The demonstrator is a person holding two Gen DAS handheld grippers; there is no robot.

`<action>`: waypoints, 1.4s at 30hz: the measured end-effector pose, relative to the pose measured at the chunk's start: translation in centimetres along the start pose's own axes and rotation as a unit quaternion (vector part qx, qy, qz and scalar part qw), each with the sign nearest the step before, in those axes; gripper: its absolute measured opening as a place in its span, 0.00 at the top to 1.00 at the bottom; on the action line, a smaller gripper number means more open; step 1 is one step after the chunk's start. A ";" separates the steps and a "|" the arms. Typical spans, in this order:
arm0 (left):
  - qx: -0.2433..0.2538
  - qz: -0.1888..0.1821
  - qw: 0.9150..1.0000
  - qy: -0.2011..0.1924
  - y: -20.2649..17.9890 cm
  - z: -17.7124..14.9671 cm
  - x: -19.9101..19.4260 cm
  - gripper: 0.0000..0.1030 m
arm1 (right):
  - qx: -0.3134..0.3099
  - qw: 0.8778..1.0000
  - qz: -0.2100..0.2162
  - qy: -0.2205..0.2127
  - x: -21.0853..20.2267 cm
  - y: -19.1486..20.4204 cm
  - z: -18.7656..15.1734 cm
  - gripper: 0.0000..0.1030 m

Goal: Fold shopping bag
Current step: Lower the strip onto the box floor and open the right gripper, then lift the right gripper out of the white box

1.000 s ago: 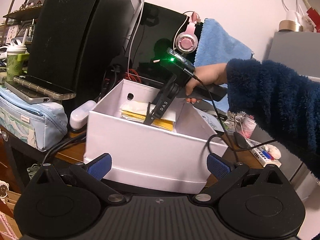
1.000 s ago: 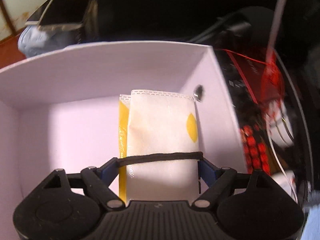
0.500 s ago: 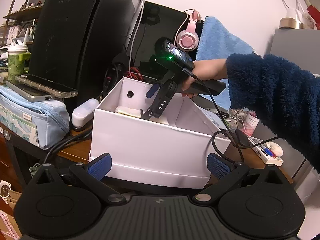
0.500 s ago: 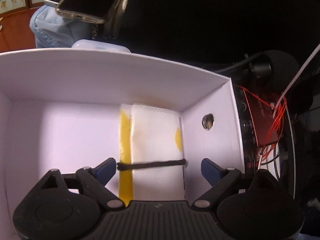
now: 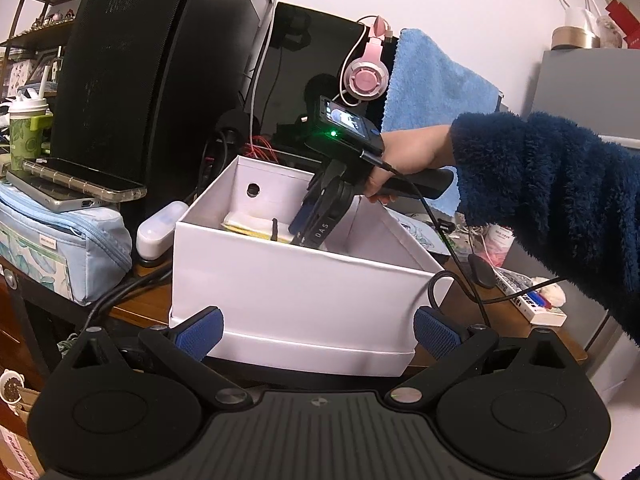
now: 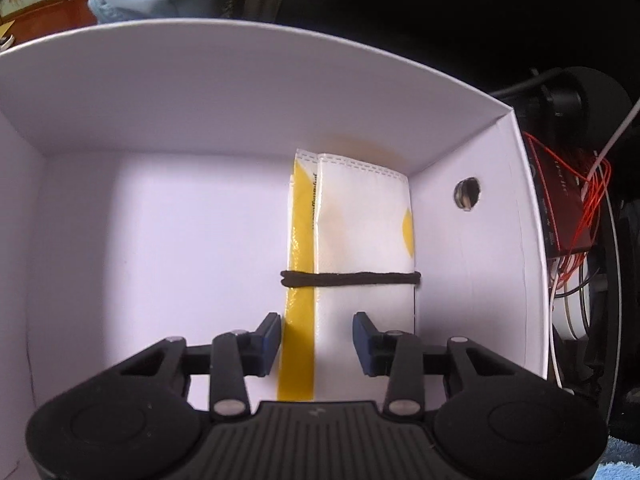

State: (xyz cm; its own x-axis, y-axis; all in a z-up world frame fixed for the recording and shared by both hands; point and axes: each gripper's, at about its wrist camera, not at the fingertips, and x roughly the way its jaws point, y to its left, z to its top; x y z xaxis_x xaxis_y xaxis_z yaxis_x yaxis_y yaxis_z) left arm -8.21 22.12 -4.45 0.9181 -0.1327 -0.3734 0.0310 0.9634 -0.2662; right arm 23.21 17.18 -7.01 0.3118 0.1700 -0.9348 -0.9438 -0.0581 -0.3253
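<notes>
The folded white-and-yellow shopping bag (image 6: 360, 232) lies flat on the floor of a white cardboard box (image 6: 200, 92), against its right wall, with a black band (image 6: 352, 279) around it. My right gripper (image 6: 316, 340) hovers over the bag's near end, open by a narrow gap with nothing between the fingers. In the left wrist view the right gripper (image 5: 308, 232) dips just inside the box (image 5: 288, 296), and a strip of the bag (image 5: 248, 224) shows over the rim. My left gripper (image 5: 318, 326) stands wide open in front of the box, holding nothing.
A hand in a dark blue fleece sleeve (image 5: 552, 192) holds the right gripper. Left of the box sit a light blue pouch (image 5: 60, 248) with two phones (image 5: 72, 188) on it. Behind are black screens, pink headphones (image 5: 366, 76), a blue towel (image 5: 432, 92) and red wires (image 6: 580, 216).
The right gripper has drawn back and risen from the bag, and its fingers have come closer together. The bag stays in the box. The left gripper has barely moved.
</notes>
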 end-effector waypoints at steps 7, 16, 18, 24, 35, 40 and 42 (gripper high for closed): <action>0.005 0.001 1.000 0.006 -0.3 0.0 0.2 0.00 | -0.006 1.000 -0.015 -0.010 0.1 0.0 -0.4 0.63; 0.004 0.006 1.000 0.018 -0.7 0.7 0.2 0.00 | 0.116 0.986 0.017 -0.118 -6.3 -1.0 -3.4 0.25; 0.006 0.011 1.000 0.021 -1.1 1.0 0.3 0.00 | 0.171 0.972 0.034 -0.160 -9.1 -0.4 -3.2 0.23; 0.025 0.033 0.999 0.021 -3.2 2.2 0.2 0.00 | 0.329 0.904 0.073 -0.261 -15.6 0.2 -6.2 0.10; 0.045 0.030 0.998 0.033 -8.2 5.0 1.7 0.00 | 0.466 0.863 -0.052 -0.190 -20.1 4.2 -13.5 0.03; 0.052 0.009 0.998 0.047 -11.3 6.1 3.2 0.00 | 0.474 0.844 -0.141 -0.206 -21.0 8.7 -18.1 0.03; 0.062 0.016 0.997 0.047 -12.8 6.2 3.7 0.01 | 0.491 0.828 -0.174 -0.209 -21.3 10.4 -20.2 0.03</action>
State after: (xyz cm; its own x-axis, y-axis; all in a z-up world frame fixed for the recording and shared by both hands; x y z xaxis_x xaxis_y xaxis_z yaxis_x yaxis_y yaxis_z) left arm -2.72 10.74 3.11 0.8781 -0.1172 -0.4639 0.0564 0.9881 -0.1429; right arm 8.95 -6.90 6.64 0.7125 0.3451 -0.6110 -0.5026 0.8586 -0.1011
